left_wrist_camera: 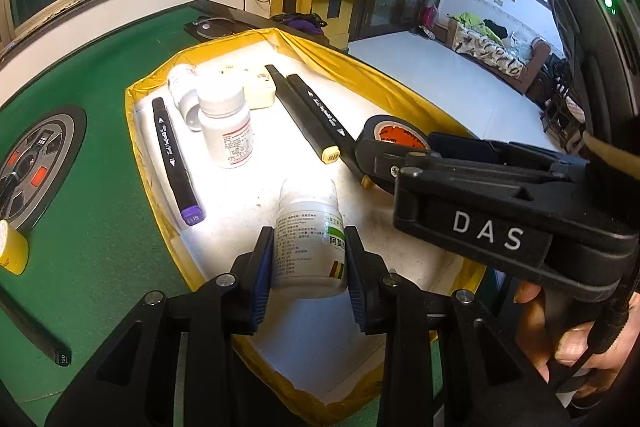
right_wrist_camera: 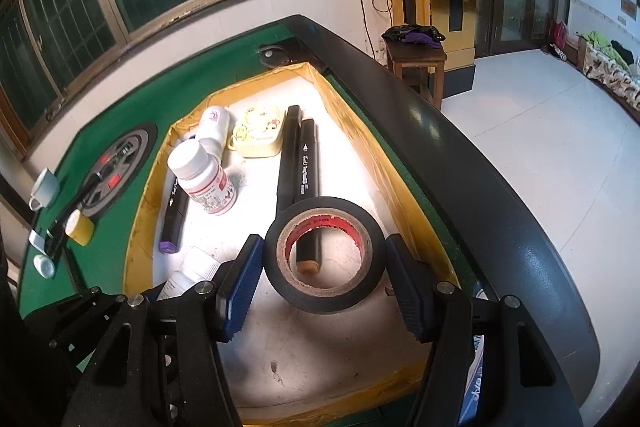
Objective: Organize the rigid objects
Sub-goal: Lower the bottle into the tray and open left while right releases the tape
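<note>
**Tray stock, two items in hand: pill bottle and tape roll**

Item 1. White pill bottle (left_wrist_camera: 308,247), green-striped label. My left gripper (left_wrist_camera: 308,263) is clenched on it, blue pads flat against the label on both sides of the body, cap pointing away from the camera. It hangs low over the near end of the yellow-walled tray (left_wrist_camera: 308,45); I cannot tell whether its base touches the white floor. I judge it light, stiff plastic with a smooth, slightly slippery label. Best hold is mid-body, below the cap shoulder, as now. A squeeze nearer the cap could let it pivot.

Item 2. Black tape roll (right_wrist_camera: 324,255), red-printed core. It sits between the pads of my right gripper (right_wrist_camera: 324,263), which span its outer diameter; the left pad meets the rim, while the right pad seems just shy of it, so I cannot tell whether the grasp is firm. The roll is over the tray's near right part, and the tip of a black marker (right_wrist_camera: 306,187) shows through its hole. I judge it light, firm across its width and grippy on the rubbery outer wrap; holding across the diameter suits it, though it may roll in the pads if tilted.

Also in the tray: a second upright bottle (left_wrist_camera: 226,123), a purple-capped marker (left_wrist_camera: 176,163), a cream tin (right_wrist_camera: 258,139).
</note>
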Demonstrator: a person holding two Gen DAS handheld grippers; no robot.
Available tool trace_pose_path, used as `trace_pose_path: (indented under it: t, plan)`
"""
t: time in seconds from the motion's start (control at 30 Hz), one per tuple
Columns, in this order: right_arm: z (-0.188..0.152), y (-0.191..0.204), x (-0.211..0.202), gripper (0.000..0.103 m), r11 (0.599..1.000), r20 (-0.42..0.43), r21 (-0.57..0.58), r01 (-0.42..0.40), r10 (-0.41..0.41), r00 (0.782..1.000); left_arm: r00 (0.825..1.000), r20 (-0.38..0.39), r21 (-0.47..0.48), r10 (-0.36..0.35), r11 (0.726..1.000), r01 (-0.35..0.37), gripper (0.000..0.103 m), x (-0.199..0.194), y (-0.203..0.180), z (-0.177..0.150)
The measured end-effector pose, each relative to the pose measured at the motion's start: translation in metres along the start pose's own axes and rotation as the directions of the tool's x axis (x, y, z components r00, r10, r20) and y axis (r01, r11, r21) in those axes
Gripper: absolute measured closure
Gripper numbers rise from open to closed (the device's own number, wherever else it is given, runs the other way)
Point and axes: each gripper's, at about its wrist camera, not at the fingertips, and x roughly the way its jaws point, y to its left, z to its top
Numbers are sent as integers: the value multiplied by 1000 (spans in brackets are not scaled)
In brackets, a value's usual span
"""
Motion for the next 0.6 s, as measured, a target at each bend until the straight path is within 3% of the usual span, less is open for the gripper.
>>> trace_pose_path:
  t: [0.4,0.6]
  plan:
    - [1,4,-5,38,1000,27,4,3,-3,1000,999,-21,15,-37,999,38,63,-7,-2,-2]
    - [2,-3,-32,38,996,126,64,-69,60,990,998,29,-10,-47,999,48,63,-30,13,-1]
